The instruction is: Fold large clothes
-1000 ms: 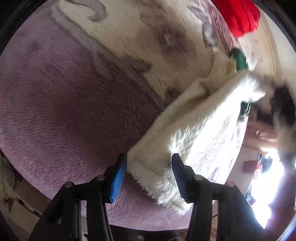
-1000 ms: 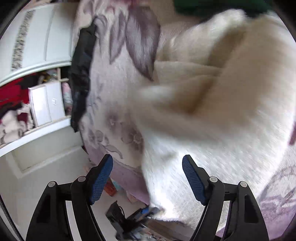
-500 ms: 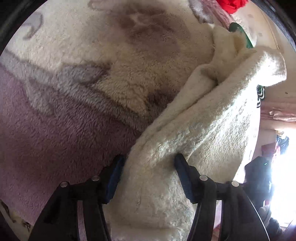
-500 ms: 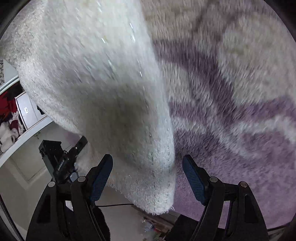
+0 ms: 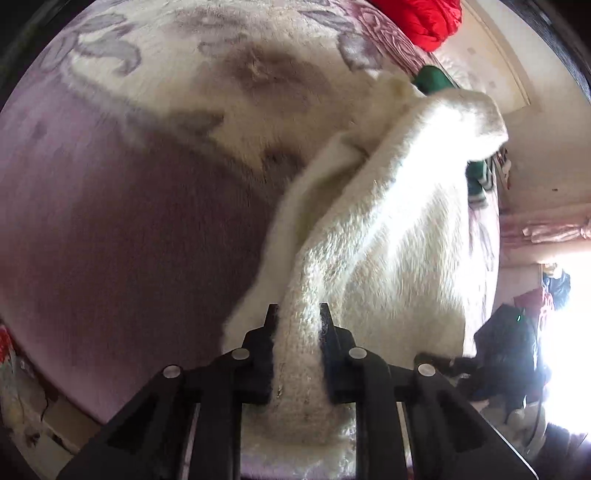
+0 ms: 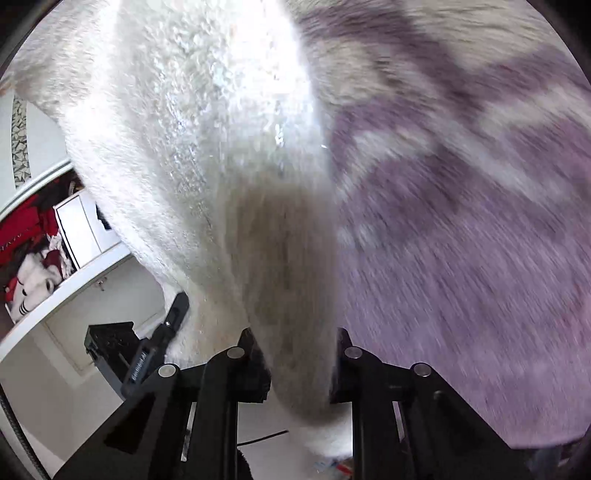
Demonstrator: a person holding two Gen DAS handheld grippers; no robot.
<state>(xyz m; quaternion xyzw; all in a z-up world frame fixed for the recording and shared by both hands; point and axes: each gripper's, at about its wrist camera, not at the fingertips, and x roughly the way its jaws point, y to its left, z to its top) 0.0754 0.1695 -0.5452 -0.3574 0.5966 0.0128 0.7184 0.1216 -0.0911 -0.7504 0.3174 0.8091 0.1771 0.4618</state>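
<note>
A large white fluffy garment (image 5: 399, 229) lies on a purple and cream flowered blanket (image 5: 122, 229). My left gripper (image 5: 295, 317) is shut on the garment's near edge, the fabric bunched between its fingers and raised off the blanket. In the right wrist view my right gripper (image 6: 295, 339) is shut on another edge of the same garment (image 6: 207, 133), which hangs up and left from the jaws over the blanket (image 6: 472, 229). The other gripper (image 6: 155, 354) shows at lower left in that view.
A red cloth (image 5: 424, 22) and a green item (image 5: 436, 79) lie at the blanket's far side. Dark clothes (image 5: 509, 347) pile up at the right by a bright window. White shelves with red and white things (image 6: 40, 251) stand at the left.
Both grippers were open with the garment's edge between their fingers; both have closed on it. The garment is now pulled up off the blanket.
</note>
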